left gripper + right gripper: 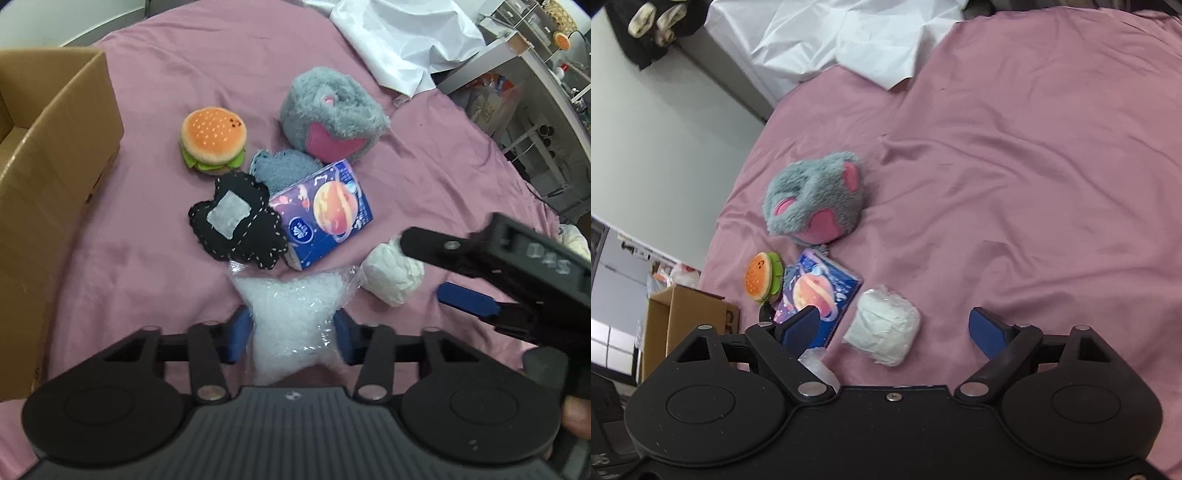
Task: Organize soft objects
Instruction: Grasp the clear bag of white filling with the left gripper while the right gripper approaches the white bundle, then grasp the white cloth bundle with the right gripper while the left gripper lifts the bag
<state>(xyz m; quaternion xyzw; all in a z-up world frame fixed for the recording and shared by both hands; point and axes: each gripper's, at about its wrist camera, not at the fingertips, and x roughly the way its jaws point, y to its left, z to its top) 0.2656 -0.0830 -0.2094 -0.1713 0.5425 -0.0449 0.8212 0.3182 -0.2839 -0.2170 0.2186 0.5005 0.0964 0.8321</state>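
My left gripper (291, 334) is shut on a clear bag of white pellets (291, 314) on the pink sheet. Beyond it lie a black stitched cushion (236, 225), a blue planet-print tissue pack (325, 218), a grey cloth (282, 168), a plush burger (213, 138) and a grey-and-pink furry plush (330, 114). My right gripper (894, 326) is open around a white wrapped wad (884, 330), its blue pads either side and apart from it. The right gripper also shows in the left wrist view (436, 269), next to the wad (393, 275).
An open cardboard box (48, 177) stands at the left; it also shows in the right wrist view (683, 314). A crumpled white sheet (402, 40) lies at the bed's far end. Shelving and clutter (535, 92) stand off to the right.
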